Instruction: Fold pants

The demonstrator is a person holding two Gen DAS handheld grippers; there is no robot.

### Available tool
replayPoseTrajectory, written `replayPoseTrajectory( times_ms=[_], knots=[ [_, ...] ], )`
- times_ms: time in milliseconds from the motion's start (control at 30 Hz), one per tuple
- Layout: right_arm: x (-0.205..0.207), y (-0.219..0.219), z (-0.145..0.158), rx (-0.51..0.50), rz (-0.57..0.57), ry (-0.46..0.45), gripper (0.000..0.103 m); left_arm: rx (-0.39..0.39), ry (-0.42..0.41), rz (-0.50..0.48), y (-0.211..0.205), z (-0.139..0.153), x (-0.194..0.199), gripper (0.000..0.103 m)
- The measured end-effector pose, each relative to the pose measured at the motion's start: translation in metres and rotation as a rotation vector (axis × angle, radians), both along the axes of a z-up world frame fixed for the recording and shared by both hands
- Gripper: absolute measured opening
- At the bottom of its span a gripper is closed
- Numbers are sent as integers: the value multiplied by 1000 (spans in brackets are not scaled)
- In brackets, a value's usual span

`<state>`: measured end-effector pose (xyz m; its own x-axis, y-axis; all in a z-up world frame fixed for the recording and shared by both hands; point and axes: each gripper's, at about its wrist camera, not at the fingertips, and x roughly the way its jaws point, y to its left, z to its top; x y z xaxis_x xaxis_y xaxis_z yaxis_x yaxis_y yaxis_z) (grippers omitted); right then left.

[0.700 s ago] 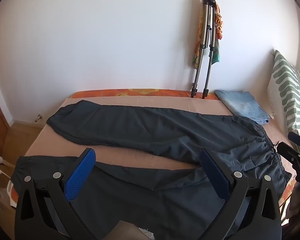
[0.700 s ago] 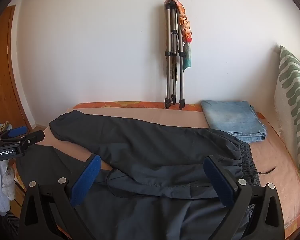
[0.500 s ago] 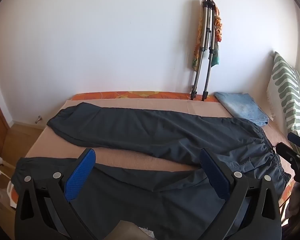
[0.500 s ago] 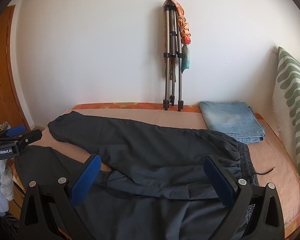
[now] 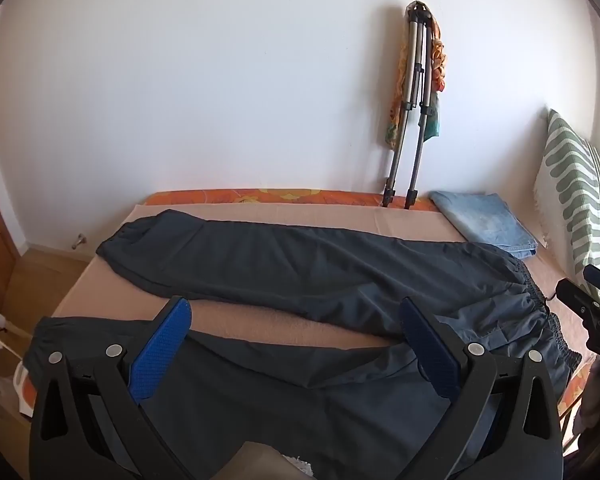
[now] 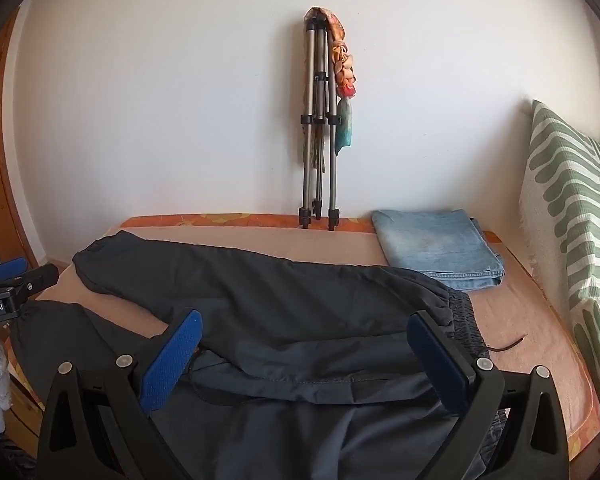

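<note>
Dark grey pants (image 5: 300,272) (image 6: 284,304) lie spread flat on the bed, legs running left and apart in a V, elastic waistband (image 6: 464,320) at the right. My left gripper (image 5: 292,312) hovers wide open above the near leg, blue pads (image 5: 160,352) empty. My right gripper (image 6: 304,322) hangs open over the crotch and waist end, touching nothing. Each gripper's tip shows at the edge of the other's view: the right one (image 5: 592,308), the left one (image 6: 16,280).
A peach blanket (image 5: 284,328) covers the bed. Folded light-blue jeans (image 6: 436,248) lie at the far right corner. A folded tripod (image 6: 320,120) draped with scarves leans on the white wall. A green-striped pillow (image 6: 572,248) stands at the right. Wooden floor (image 5: 40,276) lies left of the bed.
Both cameras have shifted slightly, so the bed and pants sit a little lower and further off in view. The pants have not moved and both grippers have stayed open.
</note>
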<state>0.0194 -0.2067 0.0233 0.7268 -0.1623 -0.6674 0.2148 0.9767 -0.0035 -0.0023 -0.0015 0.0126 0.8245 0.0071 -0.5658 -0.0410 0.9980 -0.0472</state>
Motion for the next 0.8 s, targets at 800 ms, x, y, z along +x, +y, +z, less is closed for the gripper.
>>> replayPoseTrajectory(
  times_ms=[800],
  knots=[
    [-1, -16, -8, -26, -96, 31, 103, 4, 8, 3, 1, -9, 0, 103]
  ],
)
